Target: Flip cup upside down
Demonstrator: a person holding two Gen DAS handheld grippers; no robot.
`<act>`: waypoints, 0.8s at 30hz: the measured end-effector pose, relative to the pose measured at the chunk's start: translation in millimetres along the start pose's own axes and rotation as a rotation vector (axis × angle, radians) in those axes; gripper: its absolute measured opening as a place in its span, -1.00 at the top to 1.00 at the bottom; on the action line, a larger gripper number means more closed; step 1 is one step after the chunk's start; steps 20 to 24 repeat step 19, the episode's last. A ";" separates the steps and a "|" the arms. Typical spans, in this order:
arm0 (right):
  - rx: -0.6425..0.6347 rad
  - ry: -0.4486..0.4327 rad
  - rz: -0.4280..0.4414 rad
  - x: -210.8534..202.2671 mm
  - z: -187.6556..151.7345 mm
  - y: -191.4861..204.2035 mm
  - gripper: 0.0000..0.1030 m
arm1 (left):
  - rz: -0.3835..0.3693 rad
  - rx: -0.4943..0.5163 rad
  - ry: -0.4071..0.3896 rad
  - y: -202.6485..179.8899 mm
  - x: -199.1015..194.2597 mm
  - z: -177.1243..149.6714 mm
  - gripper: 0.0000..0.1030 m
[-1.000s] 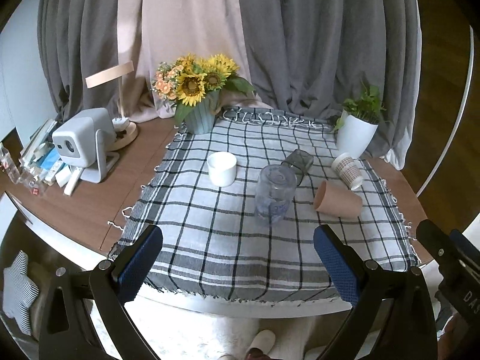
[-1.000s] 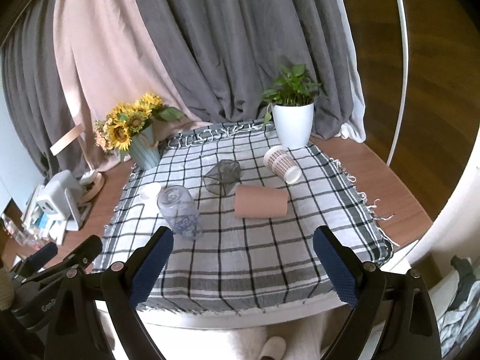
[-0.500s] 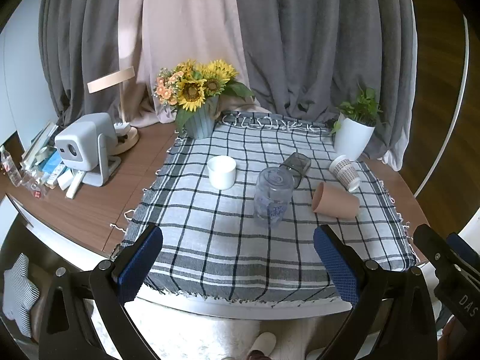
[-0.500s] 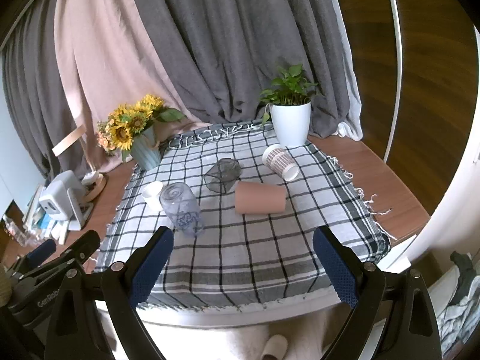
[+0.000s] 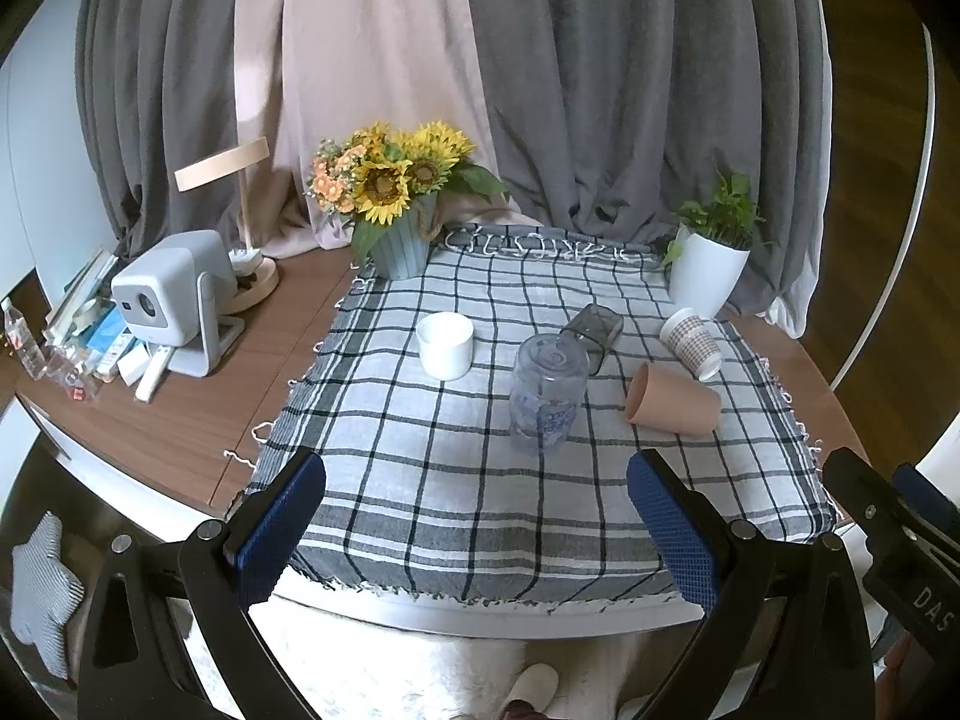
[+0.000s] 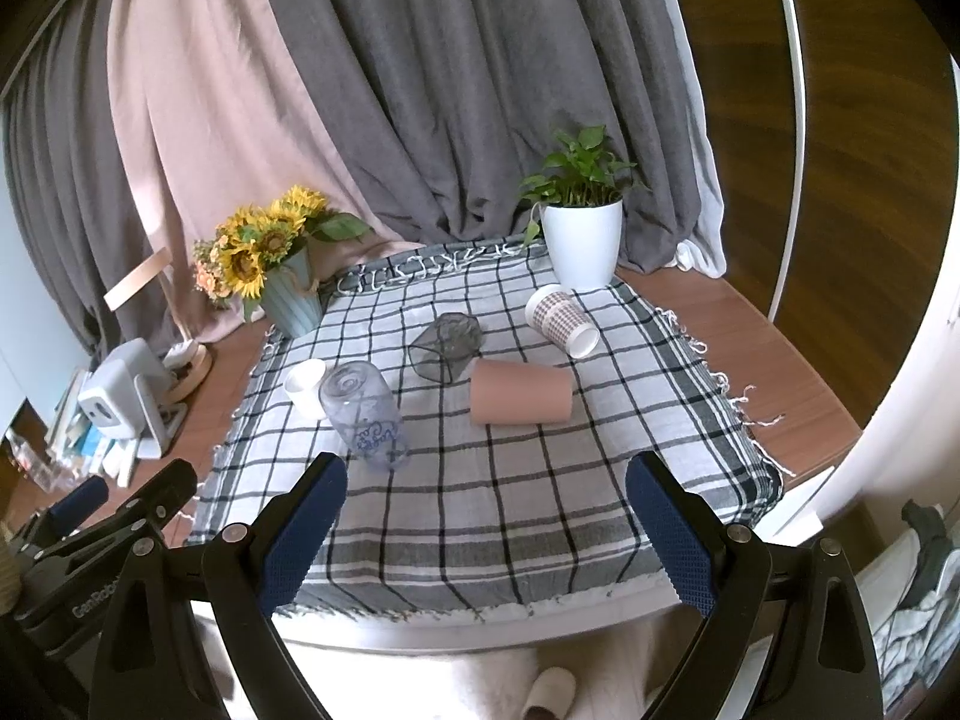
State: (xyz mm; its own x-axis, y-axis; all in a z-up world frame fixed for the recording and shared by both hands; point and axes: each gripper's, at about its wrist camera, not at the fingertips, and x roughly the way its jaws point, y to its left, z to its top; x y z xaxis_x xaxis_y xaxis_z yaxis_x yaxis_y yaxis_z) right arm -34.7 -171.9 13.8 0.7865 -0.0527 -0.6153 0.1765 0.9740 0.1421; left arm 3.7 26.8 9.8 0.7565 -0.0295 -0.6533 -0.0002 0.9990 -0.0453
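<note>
While both my grippers, left [image 5: 477, 531] and right [image 6: 486, 519], hang spread wide and empty before the checked cloth [image 5: 480, 480], the pink cup [image 6: 519, 401] lies sideways mid-cloth, between a clear printed jar [image 6: 363, 417] and a patterned paper cup [image 6: 561, 321].

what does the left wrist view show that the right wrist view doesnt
Only the left wrist view: the grey star-shaped cushion on the floor, and the open mouth of the upright white round cup.

Only the right wrist view: crumpled grey clothing on the floor, and the white-based underside of the checked paper cup.

Both: the checked tablecloth, the salmon cup lying on its side, and the upturned clear printed glass.
</note>
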 end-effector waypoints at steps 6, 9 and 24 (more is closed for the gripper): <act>0.000 0.004 -0.005 1.9 -0.5 -1.3 -0.84 | -0.004 0.008 0.009 1.0 2.8 1.3 -0.99; -0.003 0.007 -0.005 1.9 -0.9 -1.3 -0.84 | -0.006 0.011 0.014 1.4 4.3 1.3 -0.99; -0.001 0.010 -0.007 4.8 -1.6 -1.6 -0.84 | -0.004 0.015 0.011 1.6 6.9 2.6 -0.99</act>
